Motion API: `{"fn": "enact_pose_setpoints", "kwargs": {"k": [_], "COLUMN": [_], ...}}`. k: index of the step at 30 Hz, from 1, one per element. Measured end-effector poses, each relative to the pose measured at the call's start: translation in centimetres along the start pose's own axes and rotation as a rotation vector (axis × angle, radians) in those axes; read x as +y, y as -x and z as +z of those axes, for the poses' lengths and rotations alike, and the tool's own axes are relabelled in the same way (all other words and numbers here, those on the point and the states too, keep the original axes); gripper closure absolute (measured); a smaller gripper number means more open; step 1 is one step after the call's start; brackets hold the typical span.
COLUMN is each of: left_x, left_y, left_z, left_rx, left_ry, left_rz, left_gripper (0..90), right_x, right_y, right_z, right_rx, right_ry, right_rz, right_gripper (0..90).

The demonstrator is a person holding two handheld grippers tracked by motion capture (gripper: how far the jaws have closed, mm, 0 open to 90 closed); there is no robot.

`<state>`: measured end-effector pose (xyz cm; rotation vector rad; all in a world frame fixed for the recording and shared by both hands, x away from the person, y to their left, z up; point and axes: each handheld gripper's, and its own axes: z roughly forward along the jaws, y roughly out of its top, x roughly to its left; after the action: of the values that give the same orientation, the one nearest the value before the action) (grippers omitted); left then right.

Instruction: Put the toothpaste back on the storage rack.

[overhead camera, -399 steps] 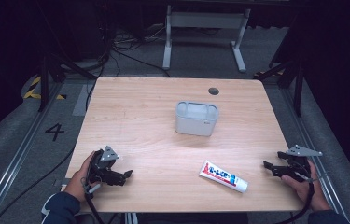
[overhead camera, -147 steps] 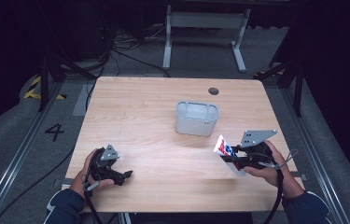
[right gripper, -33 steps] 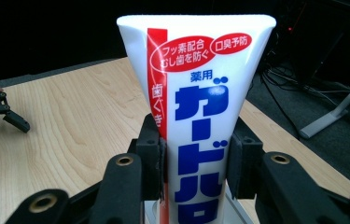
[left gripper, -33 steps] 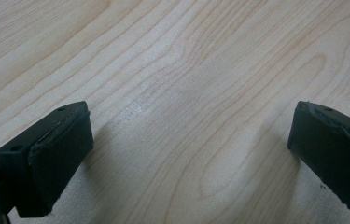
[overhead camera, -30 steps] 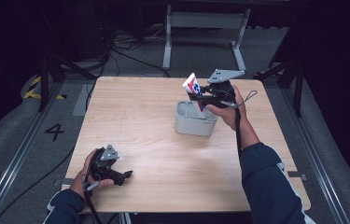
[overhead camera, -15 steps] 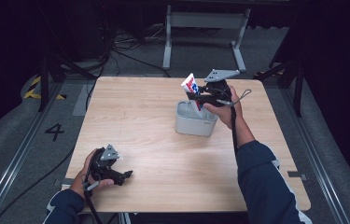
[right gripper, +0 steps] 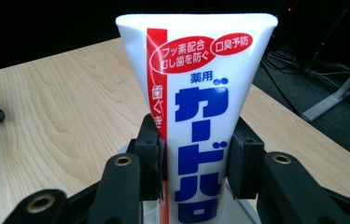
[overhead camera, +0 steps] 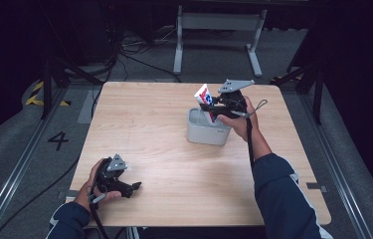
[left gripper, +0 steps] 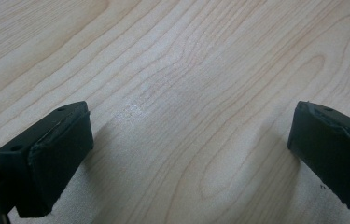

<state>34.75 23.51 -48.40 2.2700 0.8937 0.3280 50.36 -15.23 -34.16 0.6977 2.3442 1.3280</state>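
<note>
The bin [overhead camera: 208, 130] stands on the tabletop [overhead camera: 154, 124], right of its middle and toward the far edge. The tube [overhead camera: 205, 99] stands upright over the bin, its lower end inside it, clamped by the right hand-held gripper [overhead camera: 214, 105] just above the bin's rim. The left hand-held gripper [overhead camera: 124, 185] rests well apart from the bin, near-left of it by the tabletop's near edge.
</note>
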Motion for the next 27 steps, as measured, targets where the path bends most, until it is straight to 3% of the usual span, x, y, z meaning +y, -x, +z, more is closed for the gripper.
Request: {"fn": "enact_pose_setpoints", "kwargs": {"k": [9, 27], "left_x": [0.0, 0.0], "left_y": [0.0, 0.0], "left_z": [0.0, 0.0], "left_rx": [0.0, 0.002], "left_ry": [0.0, -0.003], "left_rz": [0.001, 0.001], "left_gripper": [0.5, 0.6], "right_x": [-1.6, -2.8], "right_y": [0.3, 0.0], "right_z": [-0.3, -0.6], "right_rx": [0.009, 0.021], "right_ry": [-0.027, -0.082], "right_rz": [0.004, -0.014], "right_gripper": [62.9, 61.7]}}
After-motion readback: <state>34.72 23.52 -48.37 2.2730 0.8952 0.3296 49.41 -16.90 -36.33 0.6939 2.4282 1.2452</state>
